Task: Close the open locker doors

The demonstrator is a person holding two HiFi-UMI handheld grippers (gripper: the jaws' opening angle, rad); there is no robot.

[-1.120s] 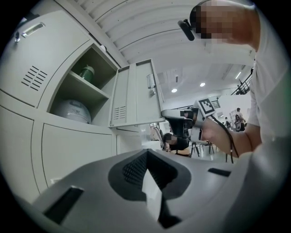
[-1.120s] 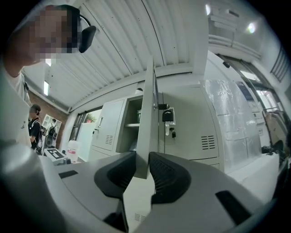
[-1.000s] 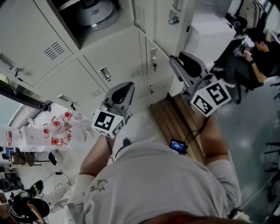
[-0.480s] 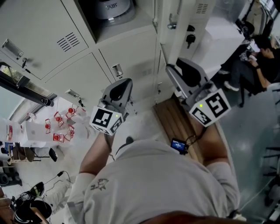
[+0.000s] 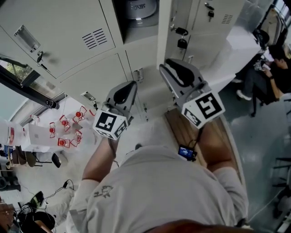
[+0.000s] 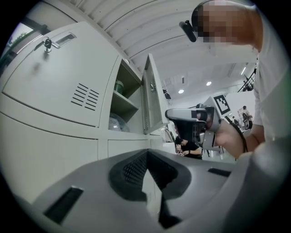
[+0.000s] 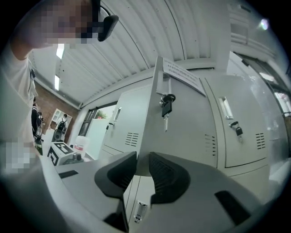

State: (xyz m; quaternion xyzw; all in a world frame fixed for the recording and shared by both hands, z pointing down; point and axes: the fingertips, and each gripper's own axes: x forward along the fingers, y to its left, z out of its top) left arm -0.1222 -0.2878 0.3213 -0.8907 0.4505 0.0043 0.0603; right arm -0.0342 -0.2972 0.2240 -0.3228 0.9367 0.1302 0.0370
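Two hand-held grippers were up in front of the lockers (image 5: 68, 41). L hand-held gripper (image 5: 127, 88) had its jaws pressed together at the tips w/ nothing btwn them. It was aimed at the closed doors below the open compartment (image 5: 136, 11). R hand-held gripper (image 5: 166, 68) was spread w/ a narrow gap, jaws just closing, and I saw nothing pinched. The open locker door (image 5: 166, 50) stood edge-on just beyond its tips, key (image 7: 166, 102) hanging in the lock.

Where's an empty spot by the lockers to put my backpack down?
The wooden bench at the lockers' foot looks bare, between the closed lockers and the grey floor. Crowded: a silver pot sits in the open locker, and red-marked bits litter the white area at left.
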